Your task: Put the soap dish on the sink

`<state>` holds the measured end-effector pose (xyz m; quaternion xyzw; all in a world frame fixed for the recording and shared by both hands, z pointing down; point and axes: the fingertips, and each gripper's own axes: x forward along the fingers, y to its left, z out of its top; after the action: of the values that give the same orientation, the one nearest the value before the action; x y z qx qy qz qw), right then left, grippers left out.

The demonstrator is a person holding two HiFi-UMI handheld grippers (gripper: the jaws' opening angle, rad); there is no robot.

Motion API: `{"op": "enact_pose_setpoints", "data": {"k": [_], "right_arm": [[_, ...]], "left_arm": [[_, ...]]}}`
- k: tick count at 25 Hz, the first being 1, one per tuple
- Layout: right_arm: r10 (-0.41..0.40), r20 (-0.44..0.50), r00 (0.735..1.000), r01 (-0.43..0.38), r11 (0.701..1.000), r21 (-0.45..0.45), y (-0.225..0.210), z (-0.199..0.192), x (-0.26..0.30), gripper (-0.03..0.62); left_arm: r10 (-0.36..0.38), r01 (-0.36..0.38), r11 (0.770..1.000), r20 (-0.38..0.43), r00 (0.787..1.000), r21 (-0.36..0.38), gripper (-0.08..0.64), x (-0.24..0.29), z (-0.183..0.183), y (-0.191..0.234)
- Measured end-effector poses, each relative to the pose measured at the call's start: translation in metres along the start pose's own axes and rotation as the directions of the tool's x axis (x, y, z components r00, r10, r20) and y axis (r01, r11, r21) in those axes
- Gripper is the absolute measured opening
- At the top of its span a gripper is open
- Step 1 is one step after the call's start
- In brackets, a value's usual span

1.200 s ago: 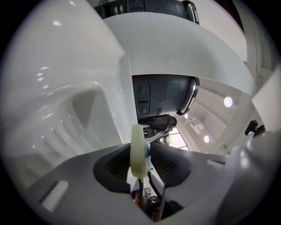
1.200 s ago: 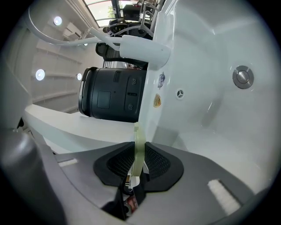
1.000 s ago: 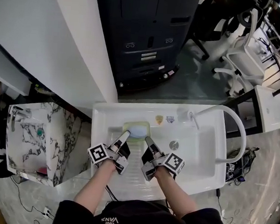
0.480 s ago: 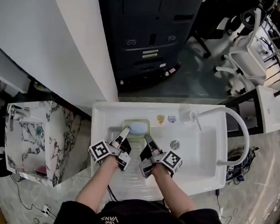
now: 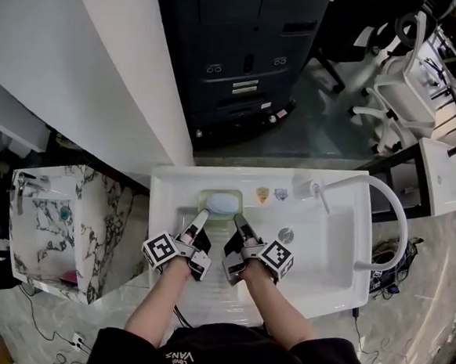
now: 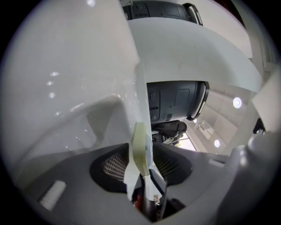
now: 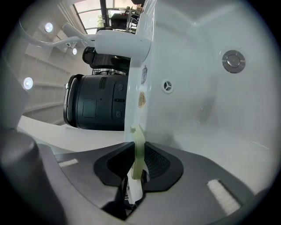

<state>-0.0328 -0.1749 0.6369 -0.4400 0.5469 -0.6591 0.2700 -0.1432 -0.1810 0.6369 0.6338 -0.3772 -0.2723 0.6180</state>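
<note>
left gripper (image 5: 201, 218) just opening round soap dish (image 5: 205, 198) | right gripper (image 5: 238, 220) grips it | faucet (image 5: 314, 188) apart

You have one sink (image 5: 162, 203) before you, with one dish (image 5: 206, 194) on its ledge and one soap (image 5: 223, 204) in that dish. Count one faucet (image 5: 398, 218), one drain (image 5: 286, 235) and one overflow hole (image 7: 167, 86). Stickers make two: a yellow sticker (image 5: 261, 194) and a bluish sticker (image 5: 280, 193). On your left stands one marble basin (image 5: 91, 229) with one tap (image 5: 25, 183). Beyond the sink there is one dark cabinet (image 5: 231, 44), and on your right one table (image 5: 442, 174). The chairs (image 5: 400, 96) overlap too much to count.
</note>
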Motion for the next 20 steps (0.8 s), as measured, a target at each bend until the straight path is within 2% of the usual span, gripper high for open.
{"op": "enact_pose_setpoints", "data": {"k": [4, 7, 12, 20], "right_arm": [[-0.004, 0.003, 1.0, 0.004, 1.0, -0.006, 0.003, 0.003, 0.005, 0.068], [-0.012, 0.006, 1.0, 0.012, 1.0, -0.006, 0.003, 0.005, 0.007, 0.067], [-0.014, 0.005, 1.0, 0.014, 1.0, -0.025, 0.004, 0.005, 0.01, 0.068], [-0.007, -0.013, 1.0, 0.005, 0.994, -0.11, 0.009, 0.01, 0.014, 0.069]], "left_arm": [[-0.014, 0.014, 0.998, 0.004, 1.0, 0.06, 0.178, -0.006, -0.001, -0.009], [0.031, -0.028, 0.992, -0.02, 0.999, 0.124, 0.178, -0.011, -0.008, -0.006], [0.113, -0.091, 0.952, -0.06, 0.992, 0.292, 0.178, -0.014, -0.014, 0.002], [0.129, -0.109, 0.947, -0.046, 0.991, 0.303, 0.153, -0.008, -0.014, 0.005]]}}
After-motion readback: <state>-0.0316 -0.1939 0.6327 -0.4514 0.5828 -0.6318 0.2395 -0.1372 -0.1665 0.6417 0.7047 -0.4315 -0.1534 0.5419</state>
